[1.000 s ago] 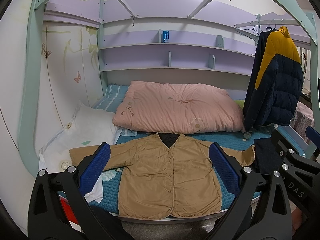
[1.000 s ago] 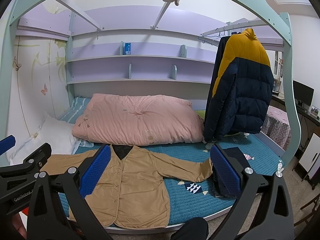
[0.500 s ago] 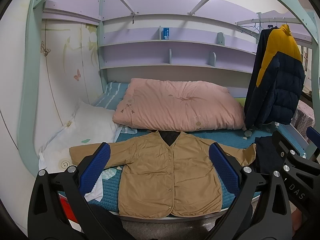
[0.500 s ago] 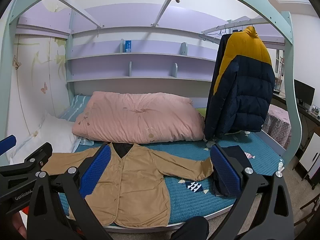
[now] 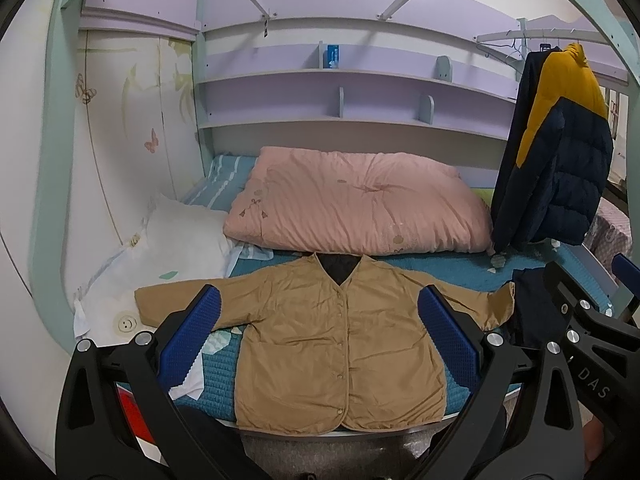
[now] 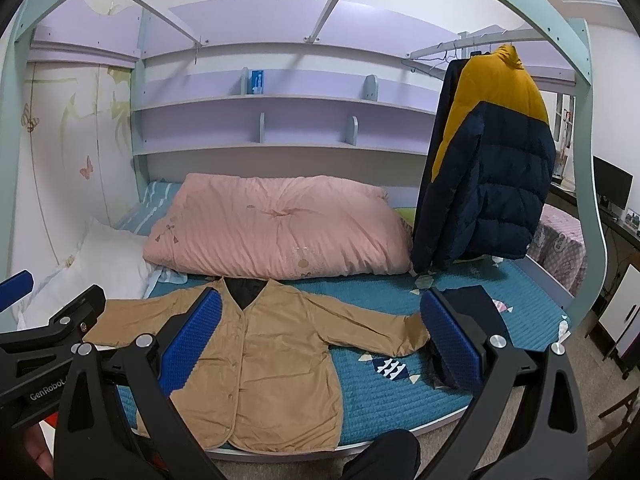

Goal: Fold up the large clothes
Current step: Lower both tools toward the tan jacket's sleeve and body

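I see the tan jacket point(image 5: 340, 344) lying flat on the bed point(image 6: 400, 400) just ahead of both grippers, left gripper point(image 5: 320, 344) and right gripper point(image 6: 320, 344), jaws wide and empty. It looks light, soft and slippery; I'd pinch a sleeve cuff point(image 6: 412, 332).

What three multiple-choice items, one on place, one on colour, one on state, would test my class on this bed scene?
1. Where does the tan jacket lie?
A. flat on the bed's near edge
B. on a shelf
C. on a hanger

2. What colour is the duvet?
A. green
B. pink
C. white

3. How are the left hand-held gripper and right hand-held gripper?
A. both open
B. both shut on sleeves
C. one shut

Answers: A, it lies spread with sleeves out; B, plainly pink; A, blue pads stand apart, gripping nothing.
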`<state>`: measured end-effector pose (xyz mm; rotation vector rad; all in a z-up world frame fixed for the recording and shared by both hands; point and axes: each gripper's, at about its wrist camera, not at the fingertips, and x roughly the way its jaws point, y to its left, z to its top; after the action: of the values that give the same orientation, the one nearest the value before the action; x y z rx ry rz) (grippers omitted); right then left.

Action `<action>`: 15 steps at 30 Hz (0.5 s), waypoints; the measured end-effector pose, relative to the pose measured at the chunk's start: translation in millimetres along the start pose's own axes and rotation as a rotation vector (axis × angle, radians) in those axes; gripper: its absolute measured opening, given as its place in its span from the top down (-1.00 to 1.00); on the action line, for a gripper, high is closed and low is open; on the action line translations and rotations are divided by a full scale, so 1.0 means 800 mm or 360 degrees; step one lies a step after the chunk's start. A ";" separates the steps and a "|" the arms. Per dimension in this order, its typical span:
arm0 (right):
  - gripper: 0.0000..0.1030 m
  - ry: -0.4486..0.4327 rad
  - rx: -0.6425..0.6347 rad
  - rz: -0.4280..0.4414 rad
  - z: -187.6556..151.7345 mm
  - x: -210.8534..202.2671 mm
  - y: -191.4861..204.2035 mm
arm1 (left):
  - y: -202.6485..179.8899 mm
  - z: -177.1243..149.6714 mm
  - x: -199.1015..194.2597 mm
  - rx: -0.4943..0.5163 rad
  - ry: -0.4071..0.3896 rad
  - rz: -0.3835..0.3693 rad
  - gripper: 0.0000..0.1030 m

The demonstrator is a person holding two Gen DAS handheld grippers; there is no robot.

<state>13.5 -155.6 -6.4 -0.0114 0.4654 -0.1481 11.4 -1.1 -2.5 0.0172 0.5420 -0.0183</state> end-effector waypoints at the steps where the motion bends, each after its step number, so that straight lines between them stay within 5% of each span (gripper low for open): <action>1: -0.86 0.0006 0.0000 0.0004 -0.002 0.002 0.000 | 0.001 -0.001 0.003 -0.0002 0.0006 0.0001 -0.91; 15: -0.86 0.0212 -0.0076 0.0053 -0.011 0.074 0.049 | 0.043 -0.014 0.083 -0.0080 0.0225 0.0011 -0.91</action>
<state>67.1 -125.0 -42.5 -0.0407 0.6021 -0.1056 63.3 32.6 -46.3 -0.0289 0.6834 0.0034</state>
